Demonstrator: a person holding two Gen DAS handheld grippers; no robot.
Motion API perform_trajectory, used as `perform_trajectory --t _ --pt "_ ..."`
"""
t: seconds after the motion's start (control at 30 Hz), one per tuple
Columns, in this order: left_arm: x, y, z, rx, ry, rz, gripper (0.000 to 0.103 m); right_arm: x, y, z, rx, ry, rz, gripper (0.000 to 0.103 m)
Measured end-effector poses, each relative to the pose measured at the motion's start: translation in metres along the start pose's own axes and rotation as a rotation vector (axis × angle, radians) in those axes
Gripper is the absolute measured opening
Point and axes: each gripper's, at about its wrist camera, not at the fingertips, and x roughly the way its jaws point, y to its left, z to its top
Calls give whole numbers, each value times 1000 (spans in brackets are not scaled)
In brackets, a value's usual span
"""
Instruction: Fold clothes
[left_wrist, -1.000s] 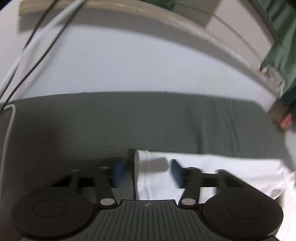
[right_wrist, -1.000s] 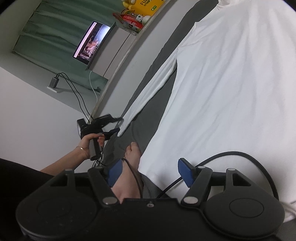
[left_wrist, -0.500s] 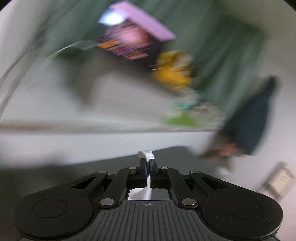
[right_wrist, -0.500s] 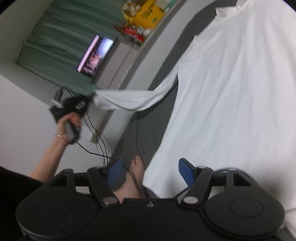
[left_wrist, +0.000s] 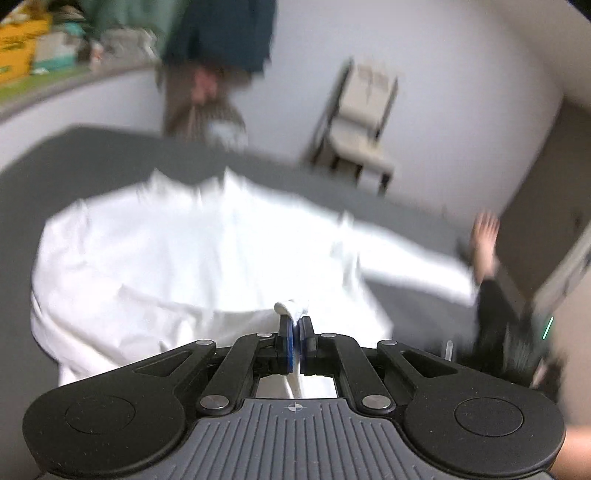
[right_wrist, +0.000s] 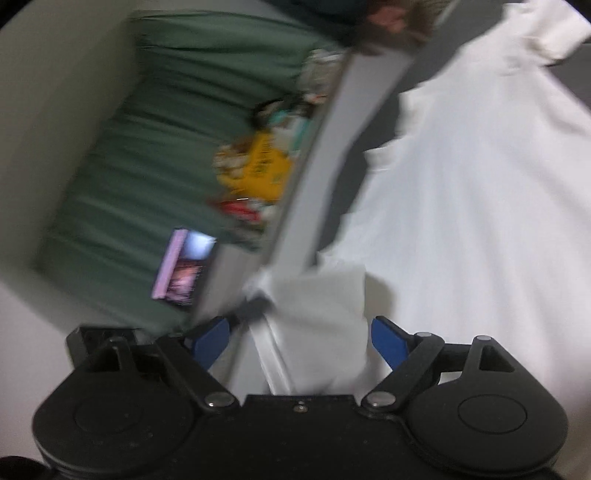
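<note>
Bare gray bed (left_wrist: 92, 162) lay open beside the white shirt (left_wrist: 177, 258). A chair (left_wrist: 364, 114) and a person (left_wrist: 218, 40) stood close behind the far edge, blocking that side.

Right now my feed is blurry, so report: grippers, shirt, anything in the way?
Left gripper shut on sleeve cuff. Right gripper open, empty. White shirt spread on grey bed. Nothing blocking.
</note>
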Motion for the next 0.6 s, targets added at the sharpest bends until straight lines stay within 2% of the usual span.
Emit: perform_trajectory --t 0.03,0.1,0.17,0.3,0.37,0.47,0.6 --pt "11 -7 -10 43 22 11 2 3 -6 0 11 6 -29 84" --pt "31 -1 -9 91 43 21 2 10 -15 2 34 29 -67 84" --pt "27 -6 -20 154 51 26 2 21 -20 6 60 67 -76 84" --pt "23 -21 -19 275 51 44 3 48 -17 3 98 126 -78 80" --pt "27 -29 -19 307 57 54 3 55 -12 1 90 138 -85 74" --pt "21 -41 -21 371 62 59 3 59 -2 -3 61 158 -128 72" --pt "21 -55 -26 413 89 -19 3 52 -1 -8 64 169 -195 71"
